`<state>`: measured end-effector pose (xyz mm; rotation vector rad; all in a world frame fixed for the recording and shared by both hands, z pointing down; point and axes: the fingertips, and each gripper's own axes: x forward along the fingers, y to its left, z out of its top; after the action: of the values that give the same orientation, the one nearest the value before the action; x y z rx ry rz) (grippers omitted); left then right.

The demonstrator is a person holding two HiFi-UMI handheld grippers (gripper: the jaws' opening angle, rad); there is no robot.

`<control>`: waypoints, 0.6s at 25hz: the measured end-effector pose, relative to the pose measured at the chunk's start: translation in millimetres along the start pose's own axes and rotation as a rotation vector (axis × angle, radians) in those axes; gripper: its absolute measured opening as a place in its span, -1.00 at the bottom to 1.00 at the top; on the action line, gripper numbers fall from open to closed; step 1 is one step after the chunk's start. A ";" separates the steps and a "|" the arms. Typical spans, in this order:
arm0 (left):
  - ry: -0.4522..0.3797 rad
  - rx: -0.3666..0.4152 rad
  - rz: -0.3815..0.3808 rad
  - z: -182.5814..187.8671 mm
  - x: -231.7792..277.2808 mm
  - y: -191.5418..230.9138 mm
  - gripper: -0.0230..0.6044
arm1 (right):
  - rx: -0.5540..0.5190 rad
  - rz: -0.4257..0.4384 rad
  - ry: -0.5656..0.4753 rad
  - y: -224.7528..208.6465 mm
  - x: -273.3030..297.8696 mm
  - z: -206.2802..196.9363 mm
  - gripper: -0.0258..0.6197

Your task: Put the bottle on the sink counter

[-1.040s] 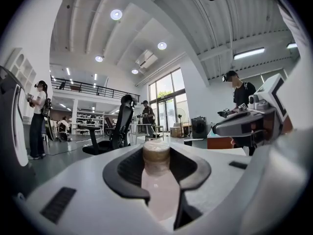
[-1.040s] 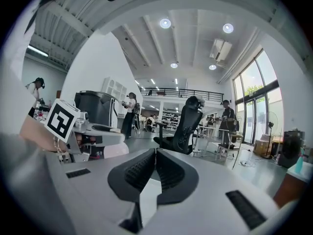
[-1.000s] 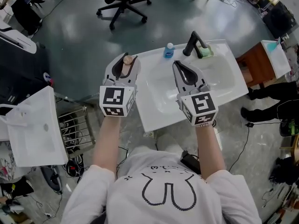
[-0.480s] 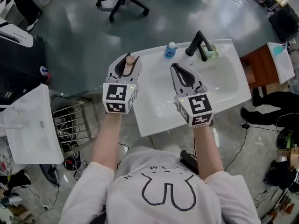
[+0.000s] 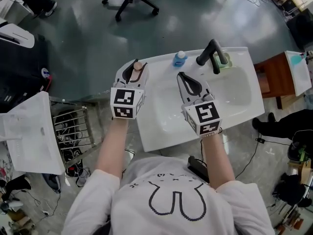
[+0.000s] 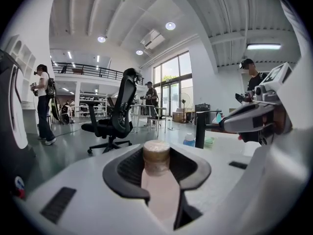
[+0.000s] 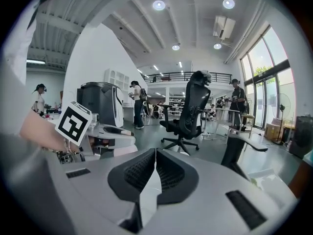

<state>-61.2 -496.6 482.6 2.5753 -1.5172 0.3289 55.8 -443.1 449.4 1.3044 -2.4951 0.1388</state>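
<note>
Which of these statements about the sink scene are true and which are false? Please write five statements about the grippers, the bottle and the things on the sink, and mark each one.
1. The left gripper is closed on a pale bottle with a brown cap. True.
2. The right gripper has its jaws wide apart. False: the jaws are together, with nothing between them.
3. The faucet on the white sink is black. True.
4. The bottle stands on the sink counter. False: it is in the left gripper's jaws, near the sink's left end.
5. A small blue container stands on the sink beside the faucet. True.
</note>
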 end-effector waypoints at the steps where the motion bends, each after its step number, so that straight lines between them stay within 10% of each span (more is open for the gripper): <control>1: 0.006 -0.002 -0.002 -2.3 2.9 0.2 -0.49 | 0.001 0.003 0.007 -1.6 2.3 -1.8 -0.82; 15: 0.062 -0.038 0.002 -33.8 22.5 4.2 -0.49 | 0.023 0.027 0.055 -8.2 18.0 -22.1 -0.82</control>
<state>-58.3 -510.0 521.0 2.5105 -1.4907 0.3730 58.1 -456.8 475.5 1.2594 -2.4722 0.2080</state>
